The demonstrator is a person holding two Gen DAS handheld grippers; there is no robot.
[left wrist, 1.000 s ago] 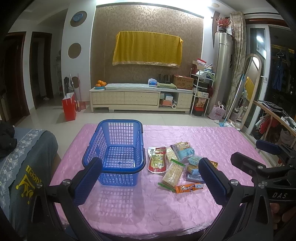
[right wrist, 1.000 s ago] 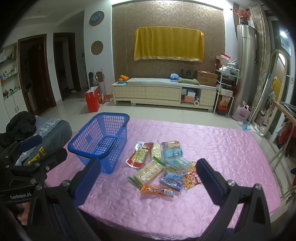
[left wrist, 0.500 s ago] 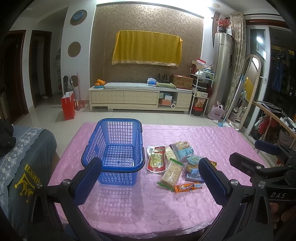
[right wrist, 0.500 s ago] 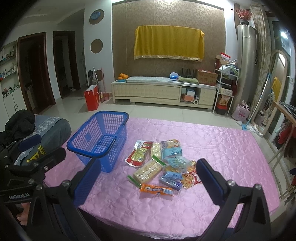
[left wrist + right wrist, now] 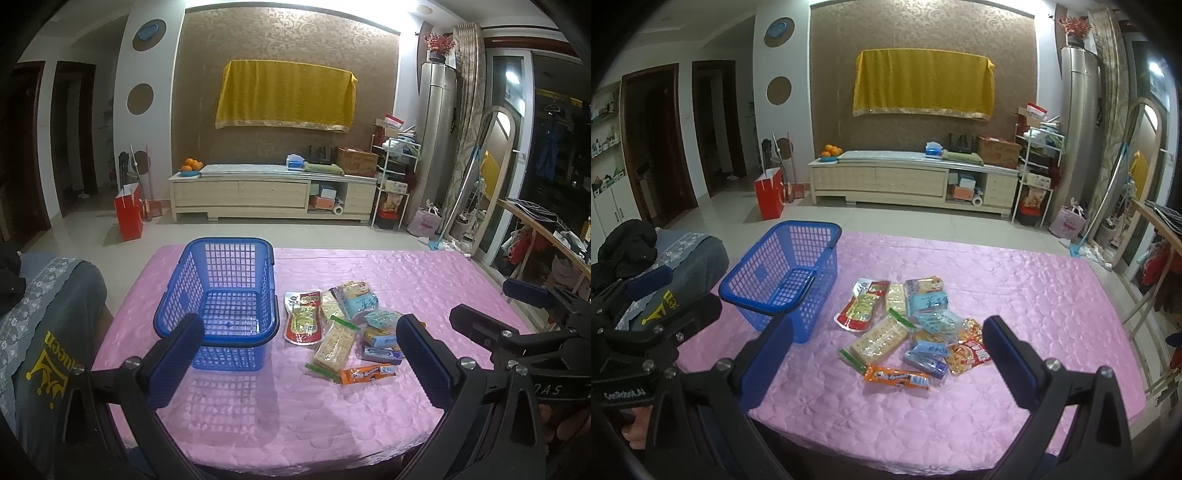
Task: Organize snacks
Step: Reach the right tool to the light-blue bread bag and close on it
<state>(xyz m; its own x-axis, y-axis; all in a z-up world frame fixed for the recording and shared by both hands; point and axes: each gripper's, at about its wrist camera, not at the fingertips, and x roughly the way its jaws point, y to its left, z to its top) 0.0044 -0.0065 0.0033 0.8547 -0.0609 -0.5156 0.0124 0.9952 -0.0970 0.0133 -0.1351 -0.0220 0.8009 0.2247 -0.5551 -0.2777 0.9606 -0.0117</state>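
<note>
Left gripper [image 5: 299, 350]: fingers spread wide, holding nothing, above the near edge of the worktop [image 5: 424, 280]. Right gripper [image 5: 886, 354]: likewise spread wide and empty, above the near edge. Blue plastic basket [image 5: 221, 295] stands upright on the pink quilted cover, left of centre. Snack packets [image 5: 908, 325] lie in a loose pile just beside the basket's right side; an orange packet [image 5: 897, 376] lies nearest the grippers.
</note>
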